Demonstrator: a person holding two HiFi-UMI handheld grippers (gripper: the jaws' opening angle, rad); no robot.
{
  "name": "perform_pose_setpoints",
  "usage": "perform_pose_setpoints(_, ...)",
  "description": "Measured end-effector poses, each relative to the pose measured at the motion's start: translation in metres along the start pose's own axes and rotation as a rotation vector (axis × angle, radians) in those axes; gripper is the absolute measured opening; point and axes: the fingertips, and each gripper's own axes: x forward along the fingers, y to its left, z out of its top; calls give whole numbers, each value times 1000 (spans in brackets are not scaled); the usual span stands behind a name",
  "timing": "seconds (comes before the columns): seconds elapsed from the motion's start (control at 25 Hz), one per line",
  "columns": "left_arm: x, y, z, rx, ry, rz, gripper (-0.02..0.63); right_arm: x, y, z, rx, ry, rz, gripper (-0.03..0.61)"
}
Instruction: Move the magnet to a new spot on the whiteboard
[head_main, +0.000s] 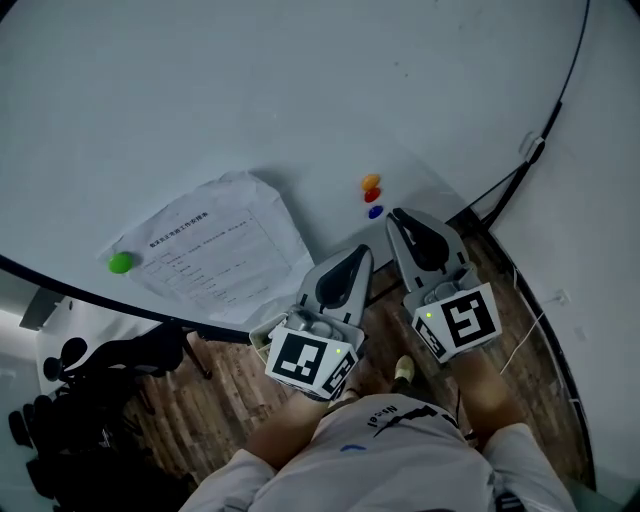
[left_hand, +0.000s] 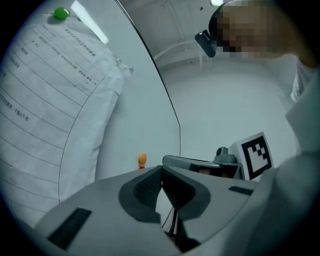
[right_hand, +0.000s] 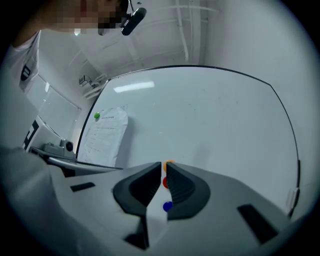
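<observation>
magnets (head_main: 371, 195), round, dot smooth whiteboard (head_main: 250, 100); left tool (left_hand: 161, 172) and right tool (right_hand: 164, 170) closed, empty.

Showed one whiteboard (head_main: 300, 90). Four magnets were on it: green magnet (head_main: 120, 263), orange magnet (head_main: 371, 182), red magnet (head_main: 371, 195), blue magnet (head_main: 375, 212). One printed paper sheet (head_main: 215, 250). Two grippers were in view: left gripper (head_main: 358, 256), right gripper (head_main: 400, 218).

Head view above whiteboard (head_main: 250, 100), gripper views close along it, all sharing paper sheet (head_main: 215, 245)
</observation>
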Motion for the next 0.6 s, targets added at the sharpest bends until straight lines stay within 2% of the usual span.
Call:
perform_pose_setpoints(0.2,6,10,1,11,-8,51,12,15,-6,-6,-12,7,30,53)
perform_pose_setpoints(0.6,4,18,1,17,-12,85,12,40,-8,-15,-87,41,29,120)
